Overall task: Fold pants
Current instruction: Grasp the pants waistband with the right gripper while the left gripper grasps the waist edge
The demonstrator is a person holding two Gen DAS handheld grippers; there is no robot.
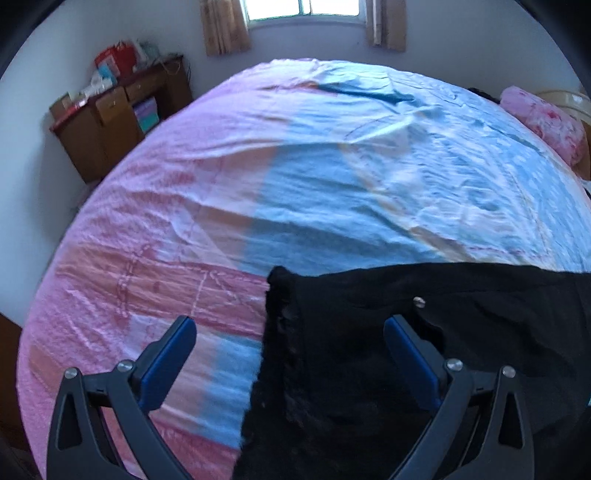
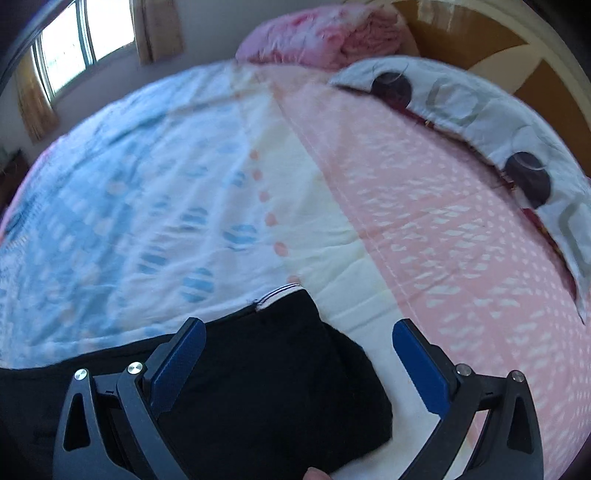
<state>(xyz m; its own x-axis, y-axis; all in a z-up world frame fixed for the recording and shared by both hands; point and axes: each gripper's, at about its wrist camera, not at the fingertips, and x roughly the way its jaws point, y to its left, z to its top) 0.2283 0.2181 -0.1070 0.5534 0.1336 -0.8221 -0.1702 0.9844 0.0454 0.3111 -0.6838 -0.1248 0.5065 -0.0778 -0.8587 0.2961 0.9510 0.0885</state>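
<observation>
A pair of black pants (image 1: 351, 369) lies spread on a bed (image 1: 184, 206), on a wrinkled sheet patterned in pink, pale blue and cream. The pants are the landmark for everything that follows.

Left wrist view: the left tool (image 1: 290, 350) hovers over the pants with its two blue-padded fingers spread wide apart and nothing between them. One finger sits above the bare pink sheet just beside the pants' fuzzy straight edge; the other sits above the black cloth, near a small silver button (image 1: 419, 301). Far beyond the pants, against the wall, stands a brown wooden cabinet (image 1: 110, 122) with red and pale packages piled on top; what they contain cannot be made out. A boxy blue and lilac item sits in one open compartment of it. A window (image 1: 303, 7) with tan curtains is on the far wall, and a pink floral bundle (image 1: 543, 122) rests at the bed's edge.

Right wrist view: the right tool (image 2: 299, 350) also has its fingers wide apart, clamped on nothing. One finger is above the pants; the other is over bare cream sheet beside them. A white striped band (image 2: 280, 291) shows at the pants' far corner. Well beyond lie a white pillow (image 2: 480, 122) with dark circles and a wooden headboard (image 2: 461, 33).
</observation>
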